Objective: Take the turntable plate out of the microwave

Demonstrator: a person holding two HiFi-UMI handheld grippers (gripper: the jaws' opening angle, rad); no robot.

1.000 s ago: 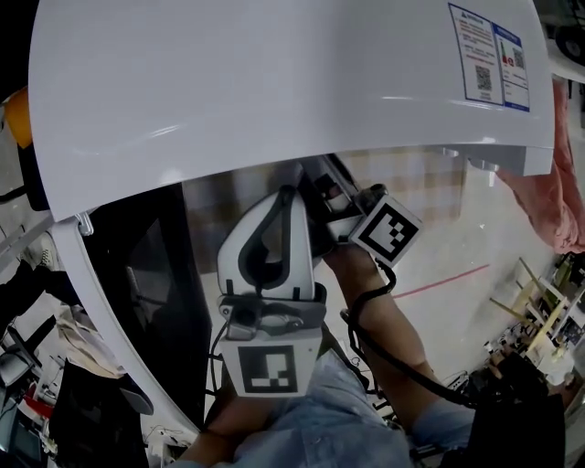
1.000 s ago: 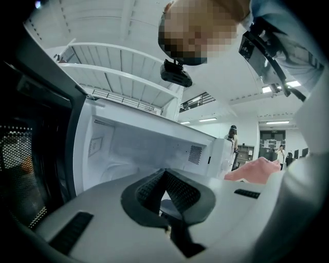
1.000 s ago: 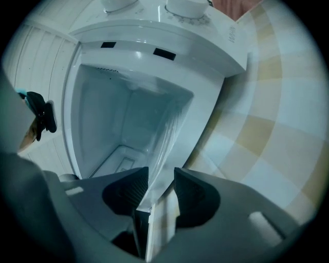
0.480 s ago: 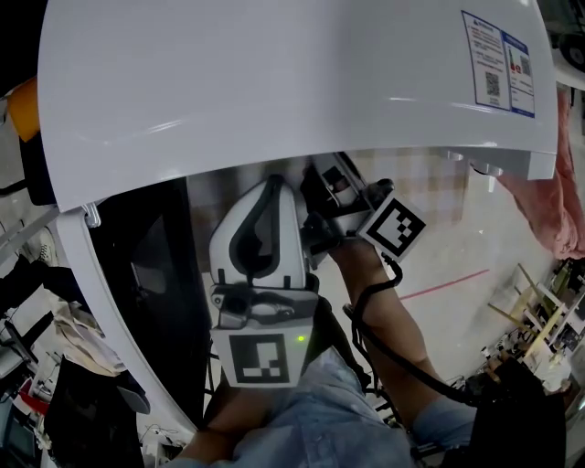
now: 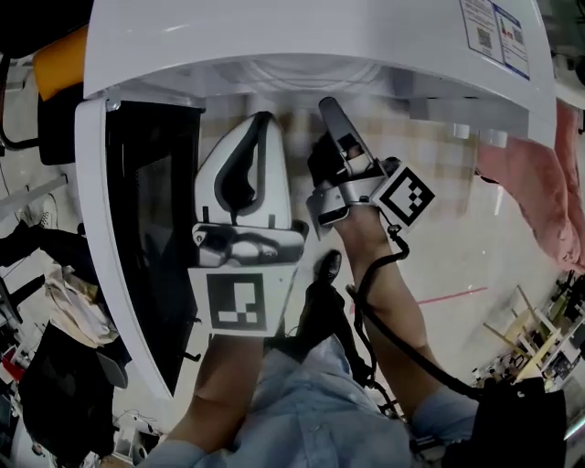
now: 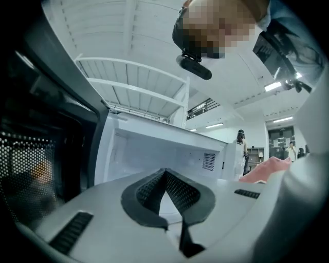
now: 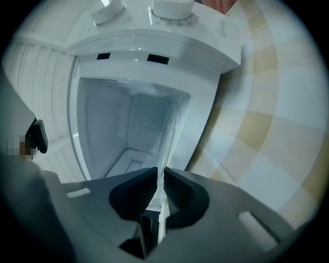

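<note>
Right gripper nips the plate rim
Its jaws have just been closing on it at the microwave mouth; left gripper tips meet, seemingly empty.

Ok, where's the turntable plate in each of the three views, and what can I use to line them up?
Head view: turntable plate, a faint glass arc top centre, under the microwave top.
Left gripper view: cannot make it out.
Right gripper view: centre, edge-on, clamped by the right gripper, whose jaws have just been closing.
Shared landmark: the microwave, its white cavity in both gripper views.
</note>
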